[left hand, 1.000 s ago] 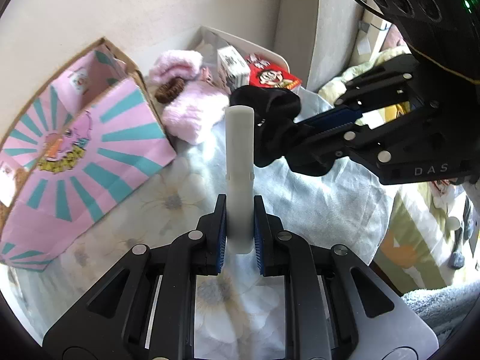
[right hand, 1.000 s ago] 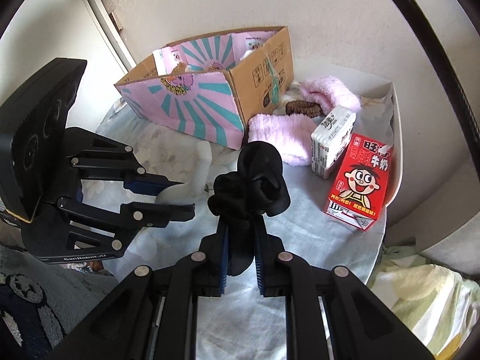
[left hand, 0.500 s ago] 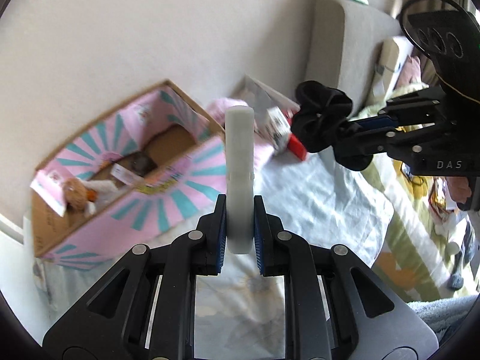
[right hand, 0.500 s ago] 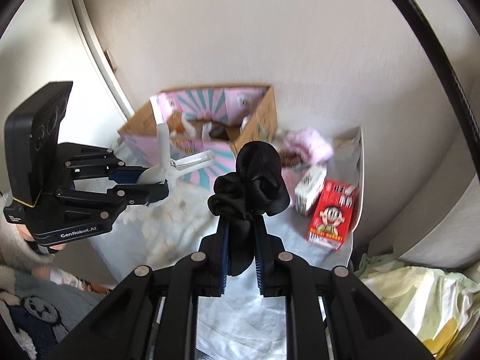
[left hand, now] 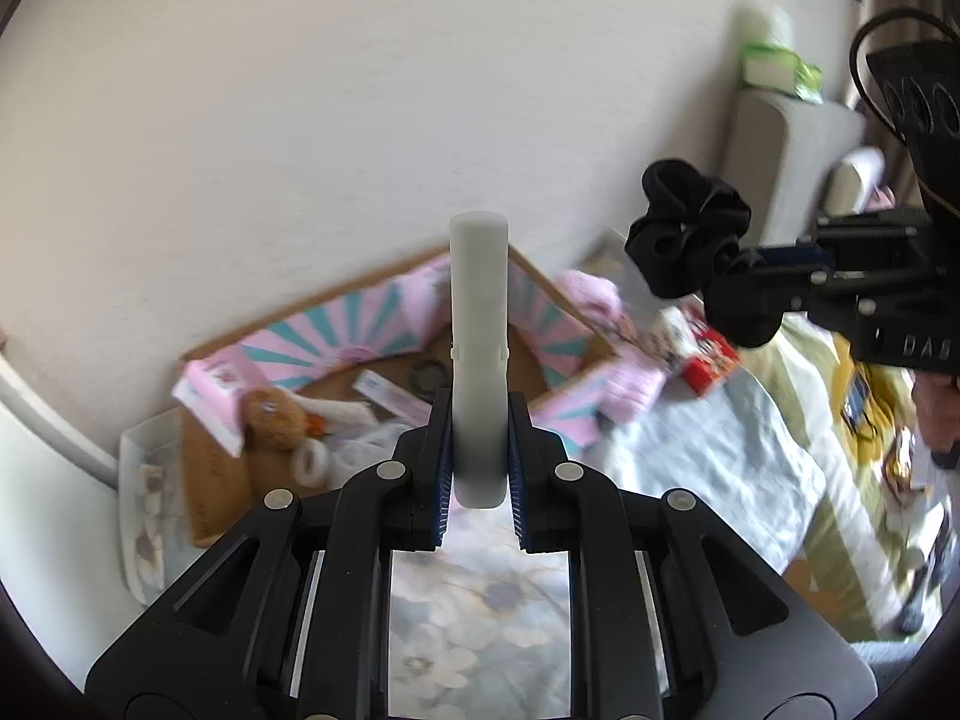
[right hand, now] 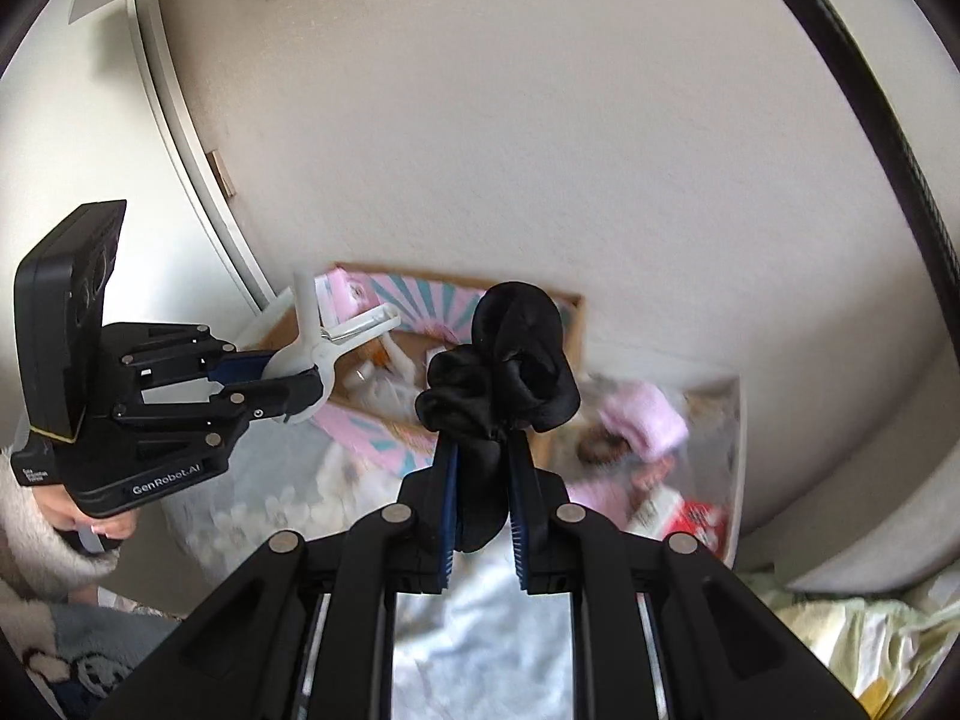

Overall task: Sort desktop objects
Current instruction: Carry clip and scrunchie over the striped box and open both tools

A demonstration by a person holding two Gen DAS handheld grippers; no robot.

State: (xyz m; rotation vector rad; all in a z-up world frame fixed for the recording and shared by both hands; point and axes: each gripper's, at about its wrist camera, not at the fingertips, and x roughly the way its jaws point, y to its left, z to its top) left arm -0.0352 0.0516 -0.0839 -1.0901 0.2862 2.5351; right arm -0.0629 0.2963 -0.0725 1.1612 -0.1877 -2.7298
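A white plastic clip (left hand: 479, 360) was held between the jaws of the left gripper (left hand: 479, 468), clamped at its rounded lower end with its long body pointing up and away from the camera. A black scrunchie (right hand: 501, 360) was pinched in the narrow jaws of the right gripper (right hand: 483, 498), its gathered folds bunched above the blue pads and a tail of fabric hanging down between them. Both things were carried above the pink and teal cardboard box (left hand: 372, 330), which stood open on a bench covered by a pale flowered cloth (left hand: 708, 468). In the left wrist view the clip was seen edge-on as a single bar, so its form could not be read; the right wrist view showed it from the side, with two arms spread in a V and a metal spring. The inside of the box was seen best from the left wrist: a small brown plush toy (left hand: 273, 417) and other small items that could not be identified through blur. Beside the box, on its right, pink fluffy cloth (right hand: 645, 420) and a red carton (left hand: 708, 360) were smeared by motion. A fuzzy pale sleeve (right hand: 36, 534) was cut off at the left edge of the right wrist view.
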